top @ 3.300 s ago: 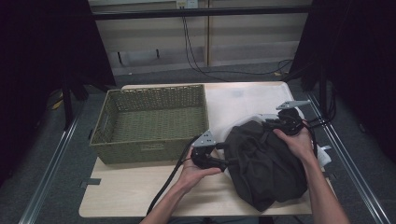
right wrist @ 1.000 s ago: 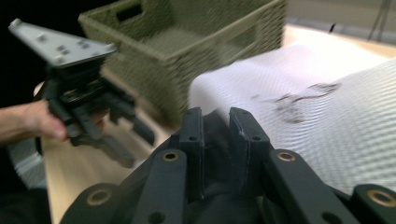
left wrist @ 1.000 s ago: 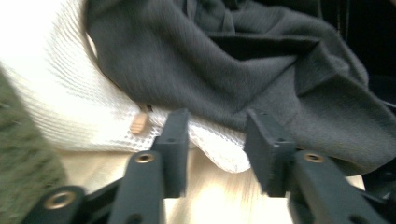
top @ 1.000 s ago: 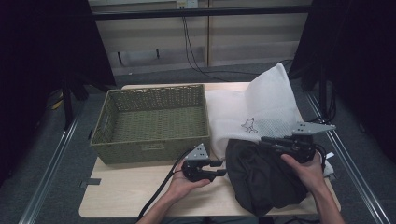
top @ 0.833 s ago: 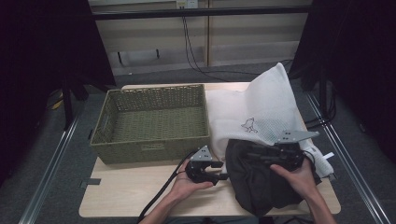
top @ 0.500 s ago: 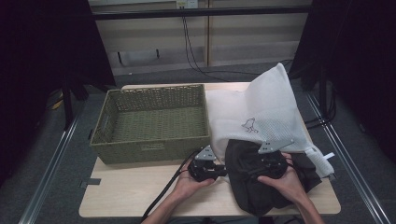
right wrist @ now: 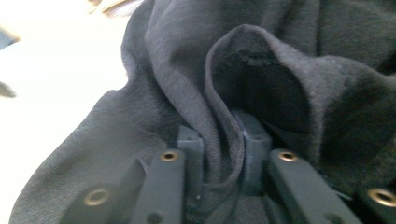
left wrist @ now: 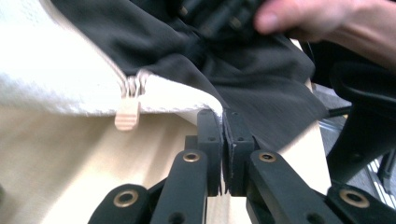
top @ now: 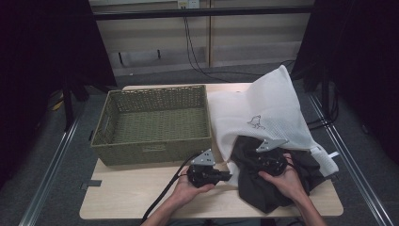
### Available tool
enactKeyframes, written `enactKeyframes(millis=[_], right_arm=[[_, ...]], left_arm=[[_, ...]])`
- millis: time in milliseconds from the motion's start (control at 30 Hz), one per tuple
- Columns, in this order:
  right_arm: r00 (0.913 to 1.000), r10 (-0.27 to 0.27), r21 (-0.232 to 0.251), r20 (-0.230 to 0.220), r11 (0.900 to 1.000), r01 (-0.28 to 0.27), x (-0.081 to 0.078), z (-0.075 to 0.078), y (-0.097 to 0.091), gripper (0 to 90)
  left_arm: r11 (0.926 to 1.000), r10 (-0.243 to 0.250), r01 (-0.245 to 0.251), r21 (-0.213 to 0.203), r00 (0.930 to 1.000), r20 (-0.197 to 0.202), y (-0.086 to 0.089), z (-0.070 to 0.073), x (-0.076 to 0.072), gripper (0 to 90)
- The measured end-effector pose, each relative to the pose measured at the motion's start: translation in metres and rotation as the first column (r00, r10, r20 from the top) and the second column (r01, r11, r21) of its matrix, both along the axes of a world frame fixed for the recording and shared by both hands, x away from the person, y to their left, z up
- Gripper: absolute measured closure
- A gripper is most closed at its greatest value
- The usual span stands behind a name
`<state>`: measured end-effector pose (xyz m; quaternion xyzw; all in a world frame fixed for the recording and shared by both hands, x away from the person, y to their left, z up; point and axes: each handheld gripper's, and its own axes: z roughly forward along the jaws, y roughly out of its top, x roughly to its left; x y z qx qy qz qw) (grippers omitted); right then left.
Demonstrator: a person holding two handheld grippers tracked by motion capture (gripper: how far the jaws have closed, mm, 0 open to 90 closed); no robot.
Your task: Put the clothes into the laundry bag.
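A dark cloth [top: 273, 181] is seen in a crumpled heap at the right front of the table. Its top is tucked under a white mesh bag [top: 263, 115], which is spread out behind it.

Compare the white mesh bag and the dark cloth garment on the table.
The white mesh bag is pale, textured and spread behind; the dark cloth garment is black, smooth and bunched at the table's front edge. The right tongs pinch a garment fold; none grips the bag. Both are soft fabric.
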<state>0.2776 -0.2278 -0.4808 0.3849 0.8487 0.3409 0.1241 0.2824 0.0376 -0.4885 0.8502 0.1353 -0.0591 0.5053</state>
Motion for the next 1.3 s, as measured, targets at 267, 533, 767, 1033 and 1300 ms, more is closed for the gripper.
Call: enactKeyframes(millis=[267, 533, 767, 1033, 1300], right_arm=[[0.9965, -0.079, 0.023, 0.029, 0.9967, 0.078, 0.031, 0.008, 0.001, 81.7], [0.9817, -0.151, 0.147, 0.116, 0.9802, 0.133, 0.058, 0.020, 0.001, 83.2], [0.9826, -0.143, 0.166, 0.119, 0.9785, 0.123, 0.068, 0.016, 0.010, 77.0], [0.9933, -0.033, 0.205, 0.111, 0.9787, 0.009, 0.038, 0.030, 0.014, 58.9], [0.9895, 0.005, 0.255, 0.145, 0.9661, -0.042, -0.005, 0.044, -0.008, 43.6]], left_arm=[[0.9998, -0.017, 0.017, 0.004, 0.9998, 0.009, 0.003, 0.001, -0.005, 88.0], [0.9988, -0.044, 0.043, 0.022, 0.9989, 0.018, 0.011, 0.000, -0.005, 88.1], [0.9995, -0.003, 0.002, 0.033, 0.9999, 0.015, 0.029, -0.002, 0.002, 87.7], [0.9984, 0.042, -0.043, 0.037, 0.9989, 0.022, 0.043, -0.003, 0.008, 86.3], [0.9986, 0.051, -0.051, 0.013, 0.9986, 0.016, 0.043, -0.001, 0.006, 73.9]])
